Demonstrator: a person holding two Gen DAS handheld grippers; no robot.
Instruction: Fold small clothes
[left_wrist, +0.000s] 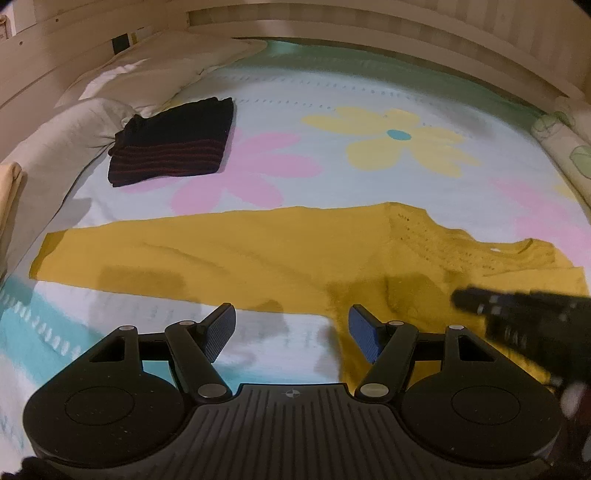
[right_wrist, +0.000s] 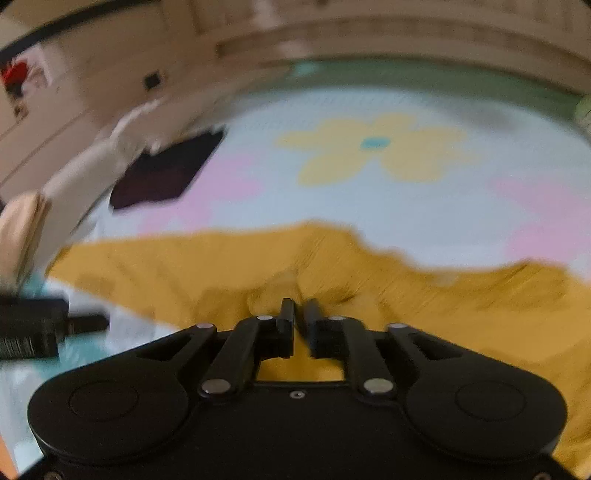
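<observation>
In the left wrist view the left gripper (left_wrist: 291, 326) fills the bottom of the frame with its blue-padded fingers spread wide apart and nothing between them, hanging over the pale bedsheet (left_wrist: 332, 162) just short of the near edge of the mustard-yellow garment (left_wrist: 229, 254). At the lower right of that frame the right gripper (left_wrist: 517, 314) shows as a dark blur over the yellow fabric. In the right wrist view the right gripper (right_wrist: 300, 314) sits at the bottom centre with its fingers drawn nearly together, and a small ridge of the yellow garment (right_wrist: 443, 314) bunches up right at their tips, so it looks clenched on a fold of the cloth, though motion blur softens the contact. The garment lies spread flat across the middle of both frames, stretching from left to right, with a perforated pattern near its right end in the left wrist view. Beyond it, the sheet carries large pink and yellow flower prints. In the upper left lies a folded dark garment with red stripes (left_wrist: 173, 147), resting beside a pale pillow (left_wrist: 155, 70), and a light wooden bed frame (left_wrist: 369, 18) curves along the top.
</observation>
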